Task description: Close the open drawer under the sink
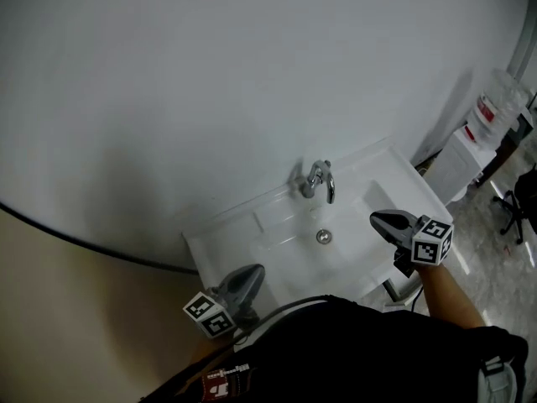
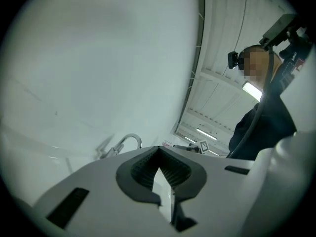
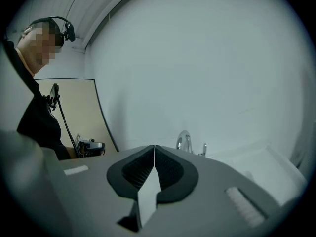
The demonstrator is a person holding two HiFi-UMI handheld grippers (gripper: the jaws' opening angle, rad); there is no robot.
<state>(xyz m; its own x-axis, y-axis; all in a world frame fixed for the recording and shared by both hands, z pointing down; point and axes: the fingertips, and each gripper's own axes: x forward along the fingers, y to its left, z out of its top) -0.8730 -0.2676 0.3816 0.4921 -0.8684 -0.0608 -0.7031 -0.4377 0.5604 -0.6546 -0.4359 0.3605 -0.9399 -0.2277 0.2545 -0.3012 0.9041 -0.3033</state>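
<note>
Left gripper [image 1: 257,269] and right gripper [image 1: 377,219] hover at the sink [image 1: 403,170] front corners, jaws fully closed on nothing, probably so blunt tips can push the drawer, which sits underneath, hidden by sink and person.

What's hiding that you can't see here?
- Drawer: head view, hidden below the sink top and the person's dark clothing.
- Sink bowl: left gripper view, behind the left hand-held gripper; only the faucet shows.
- White container by the right edge: head view, too small to identify.
</note>
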